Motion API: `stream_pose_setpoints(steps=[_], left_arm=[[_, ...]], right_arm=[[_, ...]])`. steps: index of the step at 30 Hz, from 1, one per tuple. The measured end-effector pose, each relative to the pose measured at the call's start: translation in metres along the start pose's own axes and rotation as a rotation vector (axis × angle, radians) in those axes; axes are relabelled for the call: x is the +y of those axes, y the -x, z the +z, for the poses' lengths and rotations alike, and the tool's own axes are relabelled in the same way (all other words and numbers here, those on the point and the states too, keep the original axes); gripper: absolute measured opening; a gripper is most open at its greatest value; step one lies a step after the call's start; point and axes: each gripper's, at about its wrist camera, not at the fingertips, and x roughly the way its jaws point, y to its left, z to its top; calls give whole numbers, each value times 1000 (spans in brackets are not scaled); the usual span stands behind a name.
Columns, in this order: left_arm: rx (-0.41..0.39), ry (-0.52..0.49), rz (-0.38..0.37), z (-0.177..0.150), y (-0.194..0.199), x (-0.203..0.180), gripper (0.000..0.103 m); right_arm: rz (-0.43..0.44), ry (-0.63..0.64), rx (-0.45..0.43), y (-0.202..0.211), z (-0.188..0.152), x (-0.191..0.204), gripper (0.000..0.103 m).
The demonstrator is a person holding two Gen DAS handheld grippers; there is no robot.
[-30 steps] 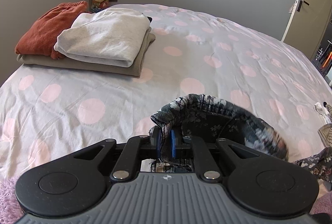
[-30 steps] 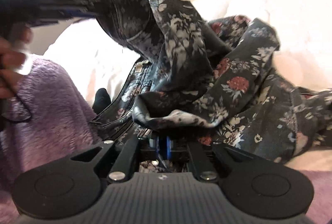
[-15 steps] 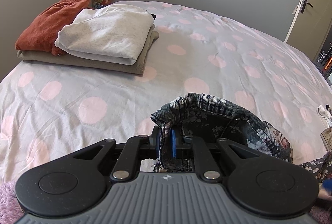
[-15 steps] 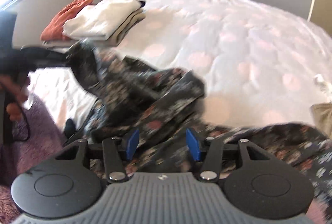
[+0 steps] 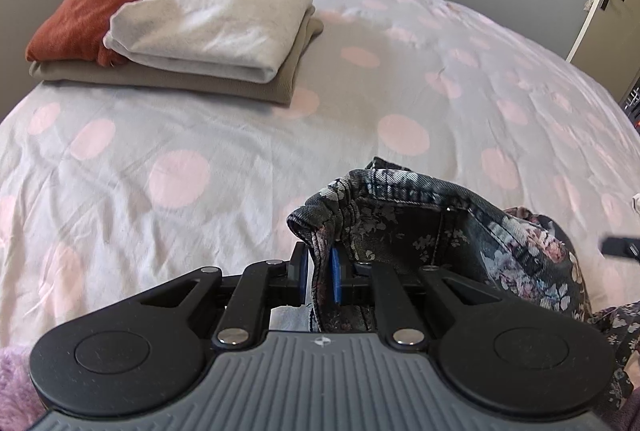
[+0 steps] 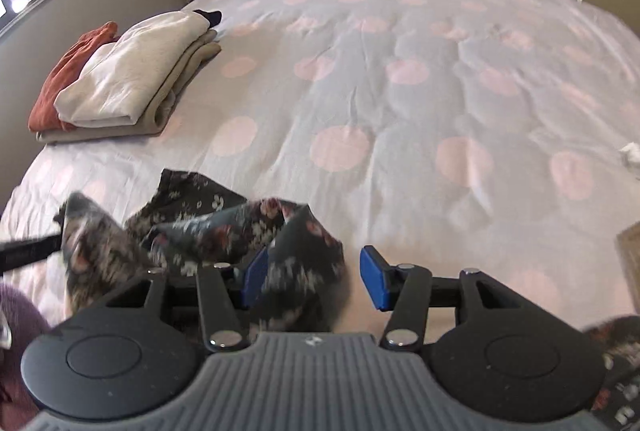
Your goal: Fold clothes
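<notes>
left hand-held gripper (image 5: 319, 277) pinches floral garment (image 5: 420, 227); right hand-held gripper (image 6: 314, 281) opening.

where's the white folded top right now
In both views the white folded top sits far left on the bed, atop a beige garment, beside the rust one.

Black gripper (image 5: 318, 279), blue pads (image 6: 372, 277)

Dark floral jeans (image 5: 460, 227) lie rumpled at the near edge of the polka-dot bed (image 5: 240, 135), waistband lifted, unfolded.
</notes>
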Motion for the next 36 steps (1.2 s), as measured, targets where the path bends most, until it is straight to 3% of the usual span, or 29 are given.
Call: stream_pose_setpoints(steps=[5, 9, 15, 20, 23, 25, 27, 31, 36], left_arm=[[57, 2, 5, 0, -18, 2, 10], [108, 21, 3, 0, -33, 5, 10], [164, 39, -7, 4, -58, 5, 10], [186, 41, -4, 3, -71, 4, 10], [191, 50, -9, 2, -75, 6, 10], [187, 55, -15, 1, -75, 7, 10], [182, 59, -20, 1, -75, 8, 10], [145, 77, -41, 3, -67, 11, 8], [47, 89, -47, 8, -43, 14, 6]], right_arm=[[35, -11, 56, -60, 41, 6, 58], [104, 57, 114, -102, 59, 34, 58], [190, 156, 179, -146, 59, 74, 58], [212, 212, 200, -168, 57, 95, 57], [204, 245, 205, -177, 52, 103, 50], [186, 286, 188, -177, 48, 108, 18], [194, 280, 185, -172, 48, 107, 5], [165, 239, 139, -147, 51, 96, 2], [-41, 166, -8, -87, 60, 50, 2]])
